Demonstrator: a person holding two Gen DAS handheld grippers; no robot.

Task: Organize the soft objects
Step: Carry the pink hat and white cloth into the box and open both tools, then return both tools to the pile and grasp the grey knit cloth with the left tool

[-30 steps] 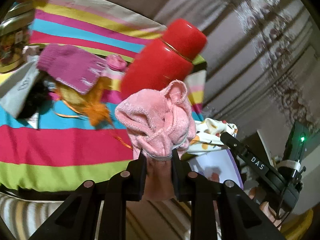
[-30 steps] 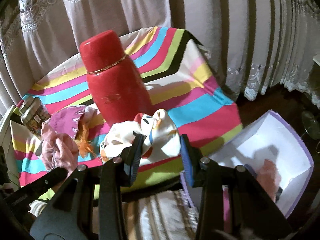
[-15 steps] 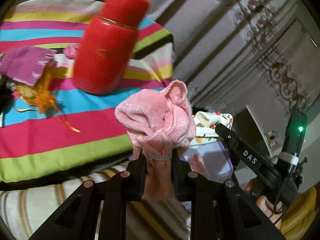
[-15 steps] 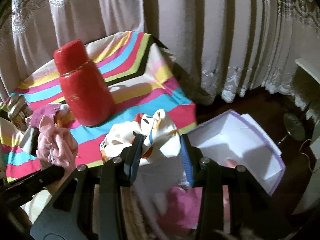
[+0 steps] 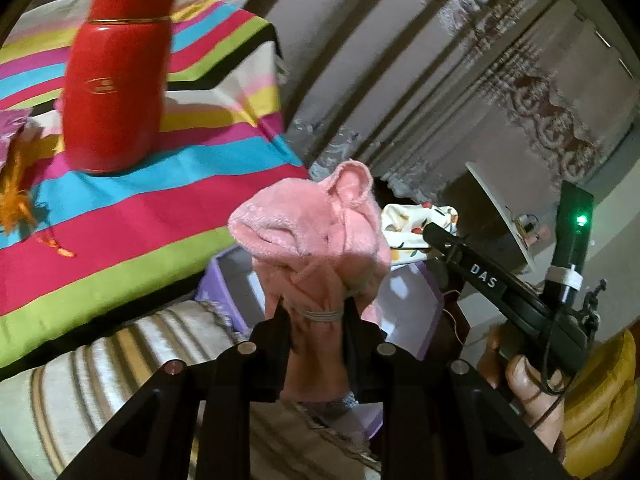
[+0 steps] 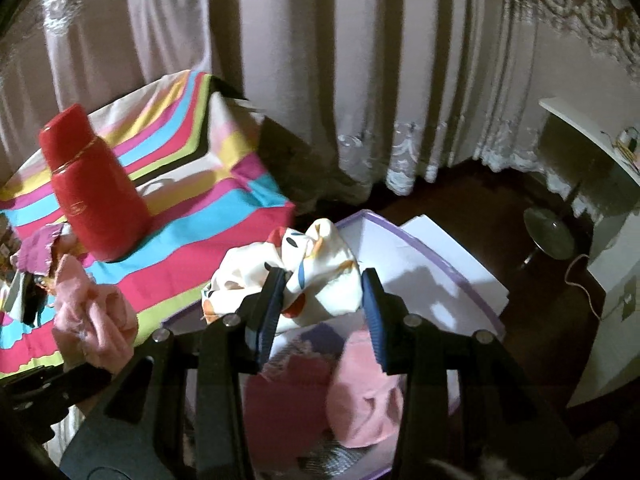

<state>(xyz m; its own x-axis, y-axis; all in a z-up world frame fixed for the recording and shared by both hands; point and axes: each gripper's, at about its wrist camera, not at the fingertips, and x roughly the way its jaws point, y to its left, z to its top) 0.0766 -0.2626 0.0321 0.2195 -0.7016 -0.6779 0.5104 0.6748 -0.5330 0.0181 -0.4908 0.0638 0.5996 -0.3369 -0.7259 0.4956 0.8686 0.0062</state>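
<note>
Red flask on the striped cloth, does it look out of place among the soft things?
Yes. The red flask is a hard, upright container on the striped cloth, while the things near it are soft fabric pieces.

one red flask (image 5: pixel 116 76), one lilac box (image 6: pixel 452 264), two grippers

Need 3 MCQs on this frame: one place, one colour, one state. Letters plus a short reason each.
1. Where does the red flask stand?
A. on the striped cloth
B. in the purple box
C. on the floor

2. What colour is the bundle in the left gripper?
A. white
B. pink
C. orange

3. How is the red flask?
A. lying on its side
B. upside down
C. upright, cap on

Key:
1 A: its base rests on the stripes.
2 B: the fluffy pink bundle sits between the left jaws.
3 C: its cap is at the top in both views.
</note>
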